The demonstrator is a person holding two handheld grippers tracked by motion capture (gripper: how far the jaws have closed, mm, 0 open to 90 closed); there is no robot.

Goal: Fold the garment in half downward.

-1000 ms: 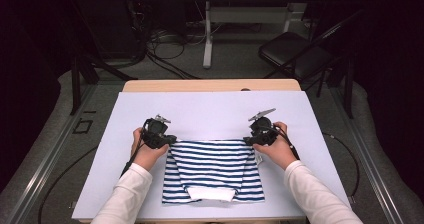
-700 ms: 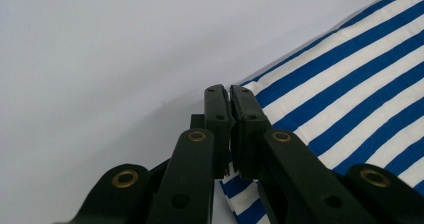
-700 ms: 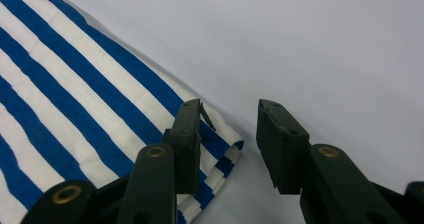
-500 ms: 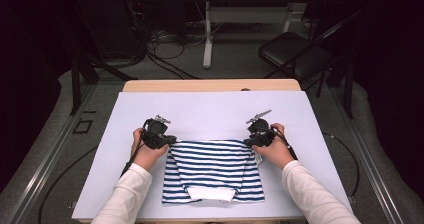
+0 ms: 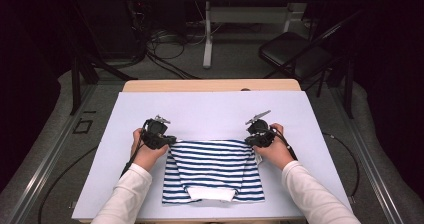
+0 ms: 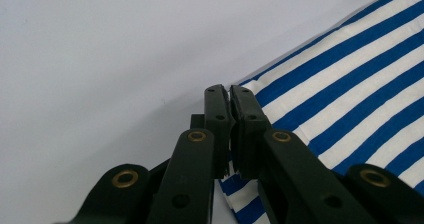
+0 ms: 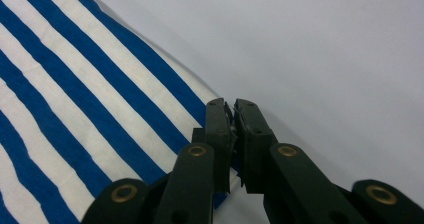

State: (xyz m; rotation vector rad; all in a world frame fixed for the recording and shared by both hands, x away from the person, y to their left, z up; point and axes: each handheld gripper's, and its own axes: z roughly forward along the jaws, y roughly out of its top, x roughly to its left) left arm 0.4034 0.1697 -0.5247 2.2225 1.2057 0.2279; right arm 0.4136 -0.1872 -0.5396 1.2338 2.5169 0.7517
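My left tool (image 5: pixel 169 140) and right tool (image 5: pixel 251 141) each pinch 1 far corner of the striped shirt (image 5: pixel 212 171) on the bench (image 5: pixel 210 109), keeping the edge tight so I can fold it.

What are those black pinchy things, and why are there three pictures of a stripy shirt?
A person sits at a table and holds a tool in each hand. Each tool ends in a claw, two black jaws that squeeze together. The left claw and the right claw each pinch one far corner of a blue and white striped shirt, which lies partly folded on the table. One picture comes from a camera up high, looking down. The other two come from small cameras that ride on the claws, so you see the jaws close up: the left claw and the right claw are both shut on the cloth.
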